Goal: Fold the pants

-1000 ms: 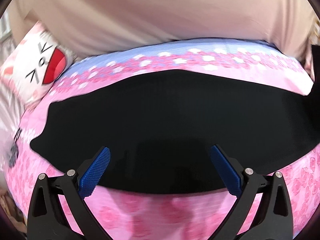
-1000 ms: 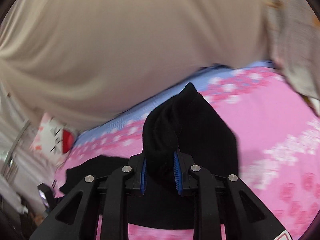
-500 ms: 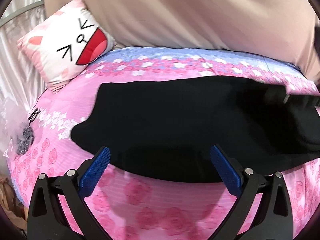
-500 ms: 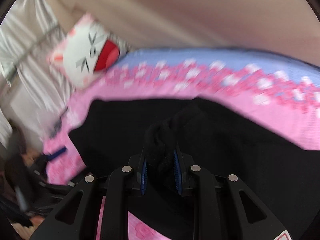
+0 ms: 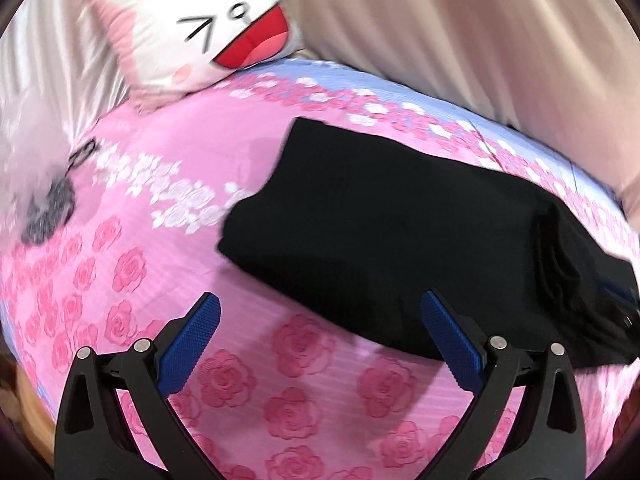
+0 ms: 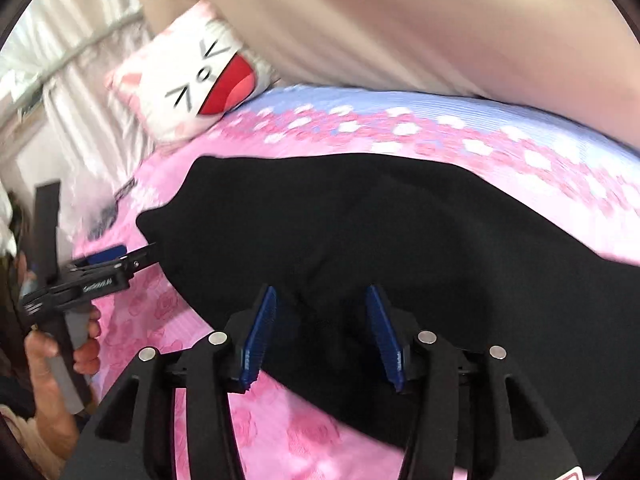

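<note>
Lying soft and limp mid-frame, black pants [image 6: 400, 240]; right hand-held gripper [image 6: 320, 328] opening, left hand-held gripper [image 5: 320, 340] apart; grasp the doubled edge.

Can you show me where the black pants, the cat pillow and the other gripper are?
black pants [image 5: 400, 240]: left wrist view, middle of the folded cloth.
cat pillow [image 6: 200, 80]: right wrist view, on its printed face.
left gripper [image 6: 136, 258]: right wrist view, between its fingers.
</note>
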{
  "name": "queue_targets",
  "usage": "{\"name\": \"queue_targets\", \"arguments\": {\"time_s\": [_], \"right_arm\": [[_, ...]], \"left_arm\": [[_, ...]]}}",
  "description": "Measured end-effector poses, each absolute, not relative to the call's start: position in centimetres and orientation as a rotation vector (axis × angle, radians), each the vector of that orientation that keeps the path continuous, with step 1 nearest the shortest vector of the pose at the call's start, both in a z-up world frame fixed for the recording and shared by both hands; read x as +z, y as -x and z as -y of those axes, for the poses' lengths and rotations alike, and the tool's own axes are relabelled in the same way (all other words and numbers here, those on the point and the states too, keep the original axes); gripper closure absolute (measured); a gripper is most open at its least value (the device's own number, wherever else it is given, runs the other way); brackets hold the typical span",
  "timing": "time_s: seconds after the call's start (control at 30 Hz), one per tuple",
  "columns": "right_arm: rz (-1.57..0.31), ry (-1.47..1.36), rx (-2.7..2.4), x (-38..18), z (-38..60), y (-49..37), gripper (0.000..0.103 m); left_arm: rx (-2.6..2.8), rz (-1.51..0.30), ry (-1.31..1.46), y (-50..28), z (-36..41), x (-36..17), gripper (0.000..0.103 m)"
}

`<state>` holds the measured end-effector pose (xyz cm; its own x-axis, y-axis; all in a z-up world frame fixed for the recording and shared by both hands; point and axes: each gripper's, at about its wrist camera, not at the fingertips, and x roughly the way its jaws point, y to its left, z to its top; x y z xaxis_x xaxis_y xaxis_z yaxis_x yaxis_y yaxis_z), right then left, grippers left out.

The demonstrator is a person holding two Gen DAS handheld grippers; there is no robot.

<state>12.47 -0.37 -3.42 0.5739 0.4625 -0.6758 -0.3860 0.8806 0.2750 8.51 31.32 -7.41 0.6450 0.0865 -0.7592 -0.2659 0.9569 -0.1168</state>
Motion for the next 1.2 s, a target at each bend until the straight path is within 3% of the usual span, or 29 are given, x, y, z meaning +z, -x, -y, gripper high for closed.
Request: {"name": "queue_targets", "arguments": {"time_s": [0.2,0.53,0.6,0.67,0.83,1.0,1.2], "right_arm": [[-0.806,-0.173,0.367,-3.5,5.4,-9.7,0.049],[-0.785,-0.219,0.184,-3.3,12.3,-5.8,0.048],[-0.771,-0.232,0.14,-3.4,13.9,-5.1,0.041],[-0.767,-0.239,0.111,-3.7,15.2,-4.7,0.04],[-0.757,-0.286,0.031,-4.1,19.4,-3.7,0.04],[-0.709,-0.327,-0.033,-3.6,23.6,-2.2,0.04],[-0.666,-0.389,-0.092,-3.3,28.9,0.0,0.04]], "left_arm": [[0.244,-0.884,0.504,-9.8,-34.5,-9.6,0.005],[0.248,-0.898,0.444,-13.4,-32.0,-9.6,0.005],[0.272,-0.886,0.409,-13.9,-31.7,-9.5,0.015],[0.325,-0.858,0.339,-14.1,-31.3,-9.1,0.052],[0.316,-0.838,0.329,-14.5,-30.5,-7.7,0.086],[0.171,-0.728,0.262,-14.1,-24.9,-1.2,0.09],[-0.17,-0.616,0.08,-11.7,-8.3,5.2,0.09]]}}
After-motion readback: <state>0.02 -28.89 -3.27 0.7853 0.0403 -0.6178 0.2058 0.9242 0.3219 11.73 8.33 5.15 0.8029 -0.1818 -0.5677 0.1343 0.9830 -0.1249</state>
